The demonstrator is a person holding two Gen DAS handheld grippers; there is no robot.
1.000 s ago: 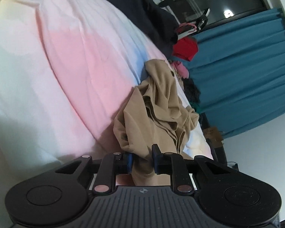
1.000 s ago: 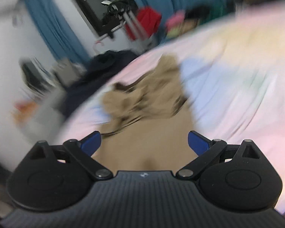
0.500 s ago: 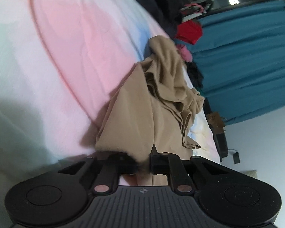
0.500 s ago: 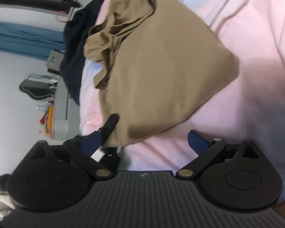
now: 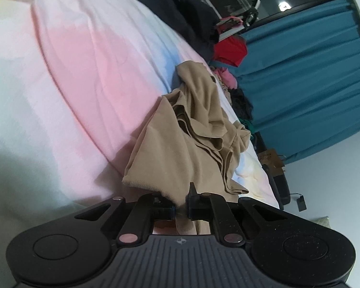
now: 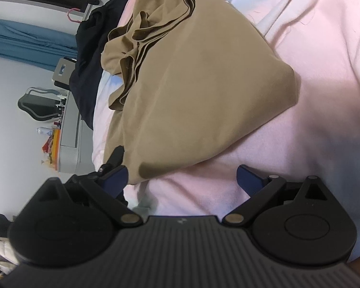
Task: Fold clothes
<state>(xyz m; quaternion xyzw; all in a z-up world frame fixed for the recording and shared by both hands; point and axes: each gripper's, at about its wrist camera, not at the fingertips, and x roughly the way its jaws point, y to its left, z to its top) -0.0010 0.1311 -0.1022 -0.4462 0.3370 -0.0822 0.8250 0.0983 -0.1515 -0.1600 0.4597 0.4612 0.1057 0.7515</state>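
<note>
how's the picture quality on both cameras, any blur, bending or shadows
Left wrist view: sharp, fisheye bends the blue curtain, shadow lies beside the tan garment on the bedsheet. Right wrist view: also sharp, with a soft shadow on the sheet at right and the room curved at left.

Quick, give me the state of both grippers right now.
Left gripper: shut on the tan garment, pinching its near edge.
Right gripper: open, holding nothing, just short of the tan garment's edge on the pink sheet.

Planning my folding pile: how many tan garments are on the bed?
1: the tan garment lies crumpled on the pink bedsheet, an edge pinched in the left gripper. Others could hide beneath.
</note>
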